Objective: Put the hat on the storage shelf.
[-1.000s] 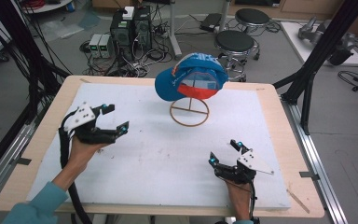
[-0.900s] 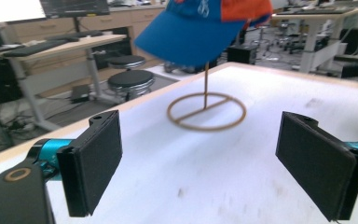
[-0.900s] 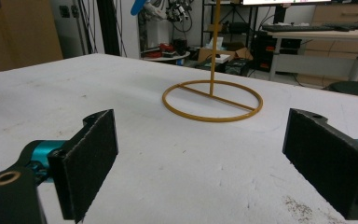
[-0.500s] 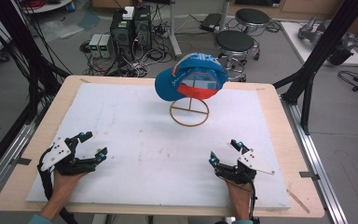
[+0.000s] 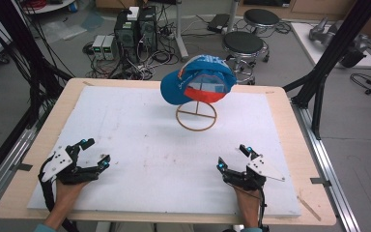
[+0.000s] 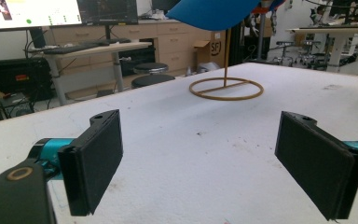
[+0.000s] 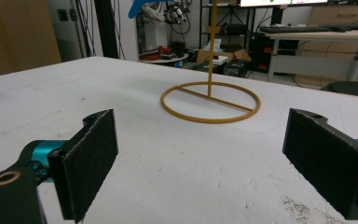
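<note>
A blue cap with a red and white panel hangs on a thin gold stand whose ring base rests on the white mat at the back middle. The cap's blue brim and the stand's ring base lie ahead of the left gripper's jaws. My left gripper rests low at the mat's front left, open and with nothing between its pads. At the front right my right gripper stands open too, aimed at the ring base.
The wooden table edge frames the mat. Behind the table stand two black stools, computer boxes and loose cables on the floor. Black frame posts rise at the right.
My left gripper has come down and back toward the front left corner of the mat, still open. The right gripper and the cap have not moved.
</note>
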Demonstrator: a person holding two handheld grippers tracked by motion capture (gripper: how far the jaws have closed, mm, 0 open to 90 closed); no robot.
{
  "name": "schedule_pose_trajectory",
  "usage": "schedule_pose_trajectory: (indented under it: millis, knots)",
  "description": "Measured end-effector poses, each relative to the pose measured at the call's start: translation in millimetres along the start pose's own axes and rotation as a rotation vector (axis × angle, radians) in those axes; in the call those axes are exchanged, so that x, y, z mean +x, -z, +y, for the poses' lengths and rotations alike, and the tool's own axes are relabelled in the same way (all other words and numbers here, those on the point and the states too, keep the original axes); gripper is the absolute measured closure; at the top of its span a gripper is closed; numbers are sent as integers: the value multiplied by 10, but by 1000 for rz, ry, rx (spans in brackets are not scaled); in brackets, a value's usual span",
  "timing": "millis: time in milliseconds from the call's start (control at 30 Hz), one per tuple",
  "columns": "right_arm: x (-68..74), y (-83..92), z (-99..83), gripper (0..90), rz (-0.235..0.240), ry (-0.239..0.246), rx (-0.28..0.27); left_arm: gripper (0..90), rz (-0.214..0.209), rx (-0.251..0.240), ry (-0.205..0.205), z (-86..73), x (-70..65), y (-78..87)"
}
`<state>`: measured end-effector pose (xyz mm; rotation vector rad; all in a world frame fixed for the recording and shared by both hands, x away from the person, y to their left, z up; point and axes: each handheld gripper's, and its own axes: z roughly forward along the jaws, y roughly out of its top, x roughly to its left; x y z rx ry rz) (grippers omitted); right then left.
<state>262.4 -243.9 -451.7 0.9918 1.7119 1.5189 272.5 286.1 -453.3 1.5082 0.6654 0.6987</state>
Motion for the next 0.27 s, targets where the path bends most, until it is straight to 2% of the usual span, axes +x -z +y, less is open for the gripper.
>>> schedule_pose_trajectory:
  millis: [267]
  knots:
    - [-4,4,-1,93,4,-11,0,154,3,1,8,-1,13,3]
